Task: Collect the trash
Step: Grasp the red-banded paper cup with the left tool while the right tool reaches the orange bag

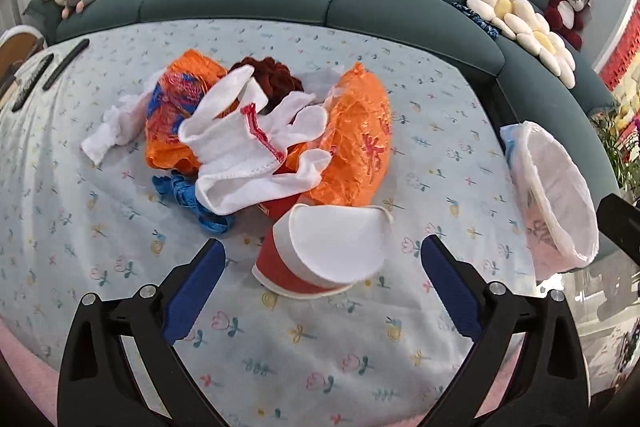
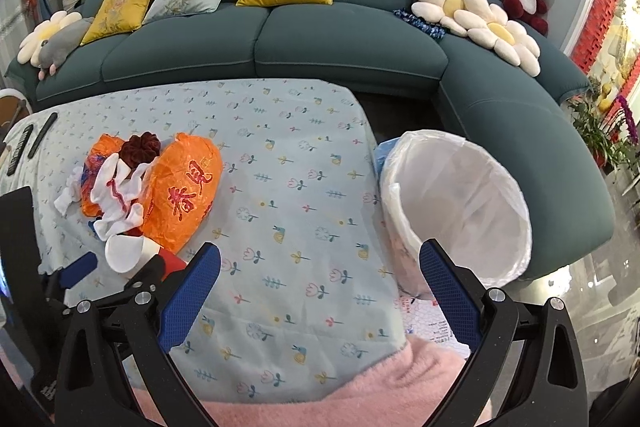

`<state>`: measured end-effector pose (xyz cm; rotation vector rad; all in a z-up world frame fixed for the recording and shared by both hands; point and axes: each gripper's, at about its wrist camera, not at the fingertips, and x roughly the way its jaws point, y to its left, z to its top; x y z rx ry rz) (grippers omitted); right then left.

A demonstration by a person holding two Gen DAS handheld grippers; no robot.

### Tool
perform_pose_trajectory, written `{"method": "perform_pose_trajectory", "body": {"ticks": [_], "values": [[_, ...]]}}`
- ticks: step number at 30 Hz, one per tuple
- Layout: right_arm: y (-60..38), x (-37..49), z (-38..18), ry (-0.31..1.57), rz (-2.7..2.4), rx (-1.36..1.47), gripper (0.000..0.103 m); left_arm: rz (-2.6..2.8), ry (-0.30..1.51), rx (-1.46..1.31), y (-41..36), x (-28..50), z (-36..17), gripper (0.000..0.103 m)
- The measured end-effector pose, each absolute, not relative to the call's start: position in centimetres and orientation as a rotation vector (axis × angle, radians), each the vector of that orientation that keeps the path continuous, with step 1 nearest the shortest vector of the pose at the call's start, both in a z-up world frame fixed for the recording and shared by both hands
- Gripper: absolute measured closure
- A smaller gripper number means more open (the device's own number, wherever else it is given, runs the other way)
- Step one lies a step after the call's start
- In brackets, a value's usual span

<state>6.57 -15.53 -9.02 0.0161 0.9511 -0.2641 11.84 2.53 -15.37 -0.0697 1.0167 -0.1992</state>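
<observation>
A squashed red and white paper cup [image 1: 320,255] lies on its side on the flowered tablecloth [image 1: 280,359]. My left gripper [image 1: 322,271] is open, its blue pads either side of the cup without touching it. Behind the cup is a heap of trash: orange plastic bags [image 1: 356,143], white cloths [image 1: 240,151], a blue strap [image 1: 188,199] and a dark red ball [image 1: 276,79]. The heap [image 2: 180,195] and cup [image 2: 132,251] also show in the right wrist view. My right gripper [image 2: 320,279] is open and empty above the table's right edge, beside the white-lined trash bin [image 2: 456,203].
The bin [image 1: 552,195] stands off the table's right edge. Two dark remotes [image 1: 48,71] lie at the table's far left. A teal sofa [image 2: 348,43] with cushions and plush toys curves behind and to the right. A pink rug [image 2: 360,387] lies below the table's near edge.
</observation>
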Motion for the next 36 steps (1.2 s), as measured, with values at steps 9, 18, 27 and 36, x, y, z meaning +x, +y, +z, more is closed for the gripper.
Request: {"method": "perform_pose_trajectory", "body": {"ticks": [9,18,27,36], "values": [[-13.2,9.2,-10.6,0.985,-0.213,0.011,0.008,-0.246,1.025,-0.118,3.9,12.3,-15.4,0.035],[-9.8,12.0,-12.4,1.023,-0.121,0.053,0.011,-0.197,0.985,-0.167,8.9,11.4,-12.4,0.035],[-6.9,15.0,-16.4,1.117,-0.067,0.098,0.026,-0.073,0.973,-0.154,13.9,12.8,-11.7,0.035],[-6.0,16.8,-19.9,1.189,-0.016,0.177,0.062,-0.077,0.984,-0.152,14.6,13.7,-12.2,0.035]]}}
